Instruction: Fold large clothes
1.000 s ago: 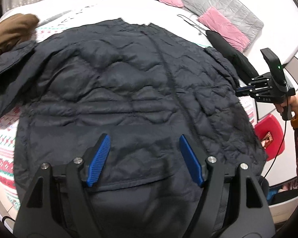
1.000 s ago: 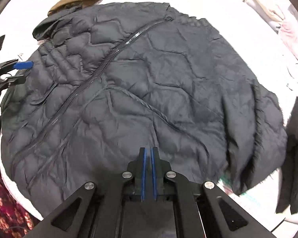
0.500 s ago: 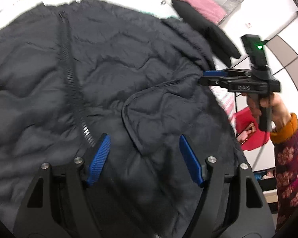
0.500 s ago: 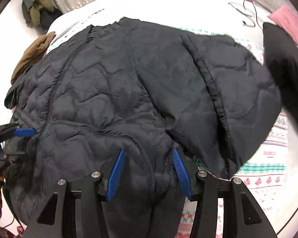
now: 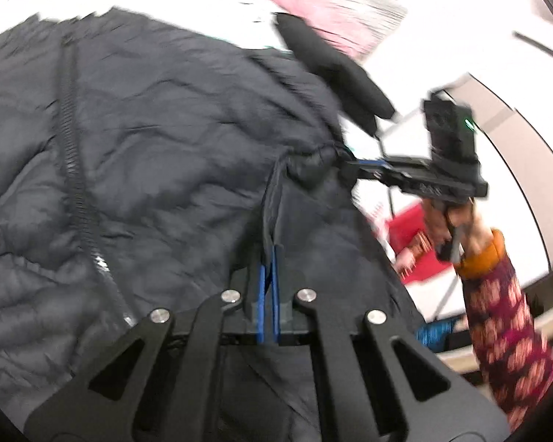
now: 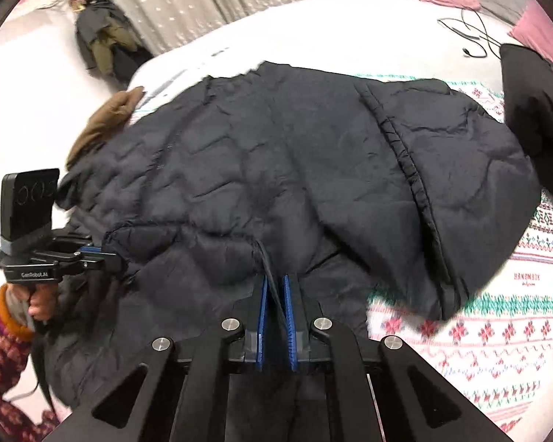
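Observation:
A large black quilted jacket [image 5: 158, 140] lies spread on the bed, zipper up; it also fills the right wrist view [image 6: 295, 169]. My left gripper [image 5: 268, 258] is shut on a pinched fold of the jacket's bottom hem. My right gripper [image 6: 274, 287] is shut on another fold of the same hem. Each gripper shows in the other's view: the right one [image 5: 354, 165] at the hem's right end, the left one [image 6: 103, 258] at its left end. The hem between them is lifted a little off the bed.
The bed has a white cover and a patterned blanket [image 6: 497, 316]. A second black garment [image 6: 534, 118] lies at the right, a brown garment [image 6: 99, 129] at the far left, pink pillows [image 5: 324, 11] beyond. A red bag [image 5: 420, 246] sits beside the bed.
Both grippers were open over the hem half a second ago; now both have shut on folds of it. A second ago the right gripper was shut and empty above the jacket.

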### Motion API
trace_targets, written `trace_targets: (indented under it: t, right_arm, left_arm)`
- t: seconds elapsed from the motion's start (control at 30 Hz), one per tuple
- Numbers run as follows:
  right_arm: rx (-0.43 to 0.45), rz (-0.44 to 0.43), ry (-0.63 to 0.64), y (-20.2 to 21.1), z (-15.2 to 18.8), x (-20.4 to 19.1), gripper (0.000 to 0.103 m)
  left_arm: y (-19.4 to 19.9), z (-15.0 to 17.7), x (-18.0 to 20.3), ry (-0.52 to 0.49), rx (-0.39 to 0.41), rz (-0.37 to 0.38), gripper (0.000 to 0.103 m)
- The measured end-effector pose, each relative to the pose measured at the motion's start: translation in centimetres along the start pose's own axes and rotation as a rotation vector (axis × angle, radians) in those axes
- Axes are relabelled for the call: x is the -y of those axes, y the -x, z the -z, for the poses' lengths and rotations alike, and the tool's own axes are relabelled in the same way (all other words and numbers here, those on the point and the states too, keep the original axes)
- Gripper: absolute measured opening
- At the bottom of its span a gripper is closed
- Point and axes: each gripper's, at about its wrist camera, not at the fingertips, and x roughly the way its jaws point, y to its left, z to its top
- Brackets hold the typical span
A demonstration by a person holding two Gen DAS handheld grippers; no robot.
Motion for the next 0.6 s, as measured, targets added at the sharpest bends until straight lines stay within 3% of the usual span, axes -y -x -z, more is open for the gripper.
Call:
trace_targets:
  t: [0.1,0.17,0.2,0.27,0.37,0.43,0.47,0.53,0.6]
  right_arm:
    - [-0.024,-0.022,0.053,2.1,1.8,-1.3,0.011]
    - [-0.057,-0.028,0.076,3.2,2.8,-1.9,0.014]
    - [-0.069,-0.034,0.081,3.6,3.2,-2.0,0.02]
    - [-0.076,-0.02,0.083,4.6,3.8,-2.2,0.048]
    - [-0.033,-0.009,0.046,5.7,3.5,-1.8,0.051]
    - [-0.017,-0.01,0.035,5.6,3.0,-2.0,0.051]
    - [-0.013,-0.01,0.041,5.2,2.8,-2.3,0.051]
    - [-0.015,-0.006,0.058,3.9,2.5,-3.4,0.051]
    - [-0.052,-0.001,0.071,1.3,2.6,-4.5,0.051]
  left_arm:
    - [0.7,2.1,1.9,-0.142,-0.047,-0.027,0.004]
    - [0.4,3.8,2.7,-0.236,-0.108,-0.092,0.004]
    - [-0.1,4.4,2.6,-0.265,-0.145,-0.122,0.004]
    - [-0.9,5.4,2.3,-0.295,-0.22,-0.158,0.004]
    - [-1.3,6.1,2.4,-0.318,-0.316,-0.173,0.007]
    - [-1.0,6.5,2.4,-0.331,-0.332,-0.184,0.026]
    - [-0.5,6.4,2.7,-0.34,-0.311,-0.194,0.033]
    - [0.7,6.0,3.0,-0.328,-0.247,-0.2,0.057]
    - [2.0,5.7,2.5,-0.281,-0.181,-0.193,0.065]
